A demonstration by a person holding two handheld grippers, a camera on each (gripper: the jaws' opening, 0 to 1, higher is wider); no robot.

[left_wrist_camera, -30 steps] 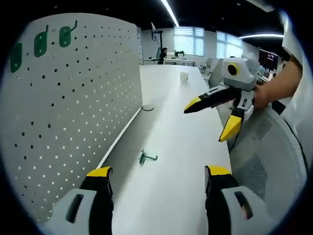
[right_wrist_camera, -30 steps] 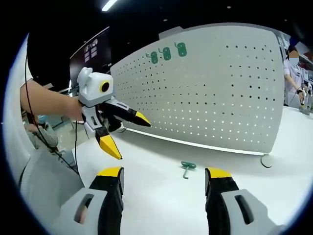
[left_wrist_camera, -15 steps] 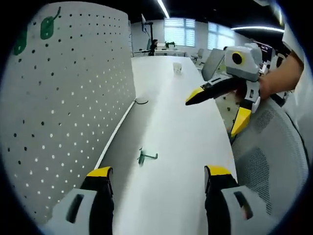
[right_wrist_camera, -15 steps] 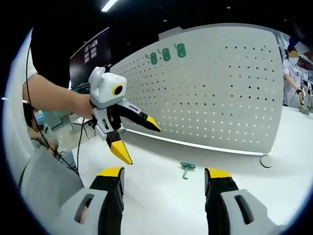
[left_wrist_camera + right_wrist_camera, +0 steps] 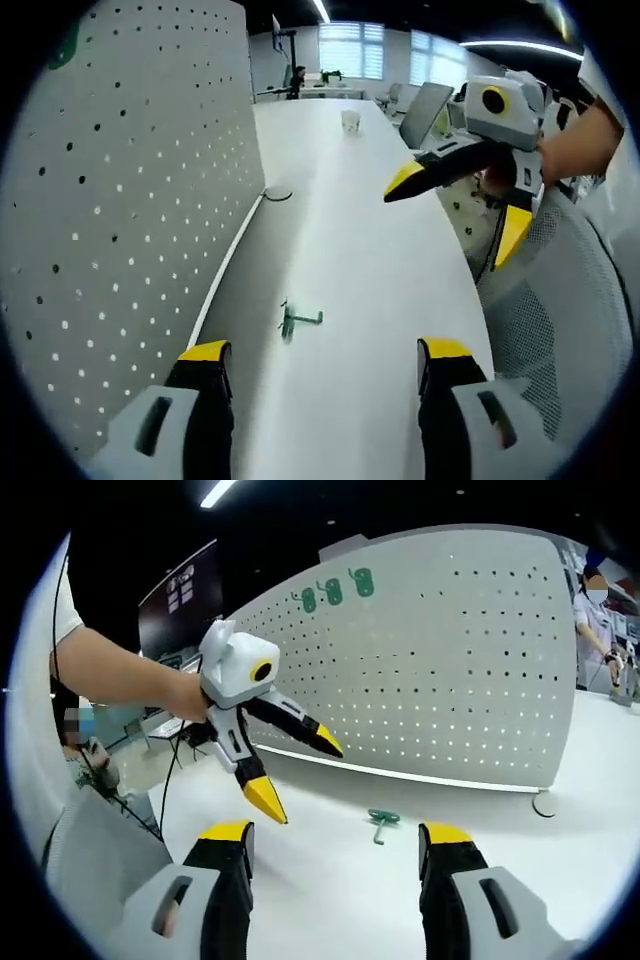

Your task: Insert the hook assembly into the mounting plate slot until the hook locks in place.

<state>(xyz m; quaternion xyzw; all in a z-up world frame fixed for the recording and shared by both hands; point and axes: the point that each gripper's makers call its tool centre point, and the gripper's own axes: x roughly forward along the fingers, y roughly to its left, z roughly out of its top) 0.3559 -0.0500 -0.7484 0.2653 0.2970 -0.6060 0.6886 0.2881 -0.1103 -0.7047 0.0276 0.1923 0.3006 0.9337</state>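
Both tongs are hovering over the white table [image 5: 350, 250], each gaping wide and gripping nothing. In the left gripper view, the left tongs [image 5: 320, 352] are pointing along the table with the green hook [image 5: 297, 320] lying just ahead between the tips, beside the pegboard [image 5: 120, 200] standing to their left. The right tongs [image 5: 460, 205] are hanging farther ahead to the right, a hand [image 5: 575, 145] holding them. In the right gripper view, the right tongs [image 5: 328, 832] are facing the pegboard [image 5: 450, 680], the hook [image 5: 381, 821] lying just ahead; the left tongs [image 5: 295, 775] are angling downward at their left.
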